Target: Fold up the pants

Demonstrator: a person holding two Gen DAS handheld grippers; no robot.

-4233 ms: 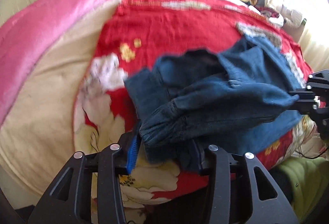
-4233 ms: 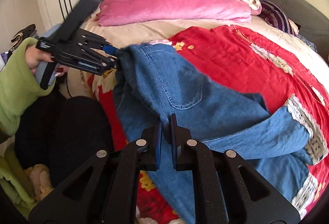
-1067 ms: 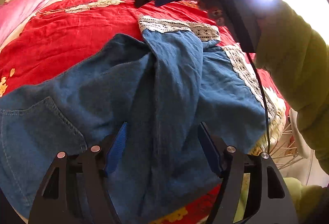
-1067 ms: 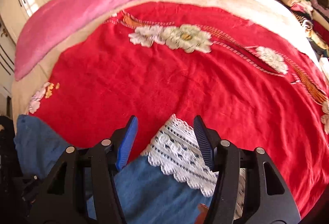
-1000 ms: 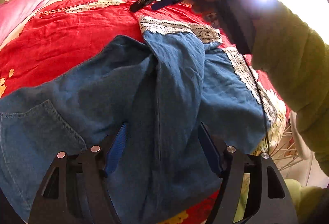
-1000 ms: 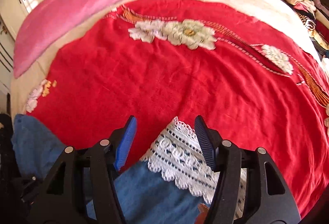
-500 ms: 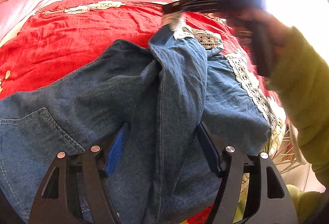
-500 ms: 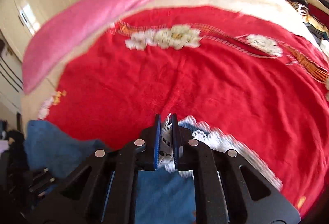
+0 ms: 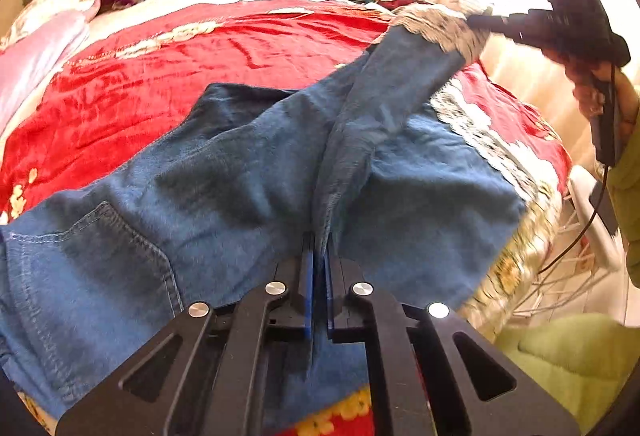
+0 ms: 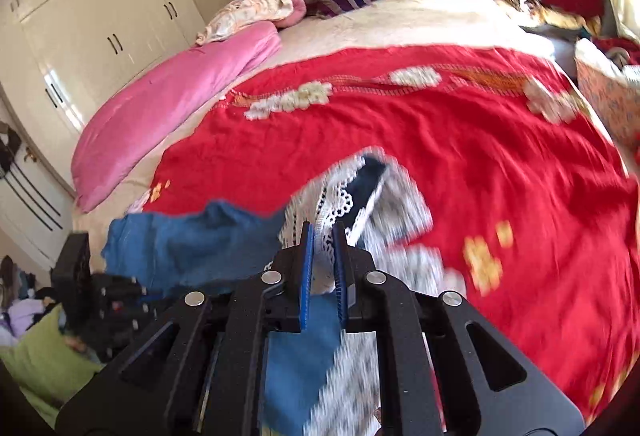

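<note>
— Folding soft denim pants [image 9: 248, 172] on the bed [image 9: 120, 84]?
— Yes: left gripper [image 9: 318, 256] fingers clamped on a seam ridge, right gripper [image 10: 322, 248] clamped on the lace hem [image 10: 340, 196]; limp, so grip edges

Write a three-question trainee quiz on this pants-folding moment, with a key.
1. True or false: the left tool is shut on a denim fold of the pants.
2. Which part does the right tool grip? A) the waistband B) the lace-trimmed hem C) the back pocket
3. Fill in: the pants lie on a ___ bedspread.

Key: 1 true; 2 B; 3 red.
</note>
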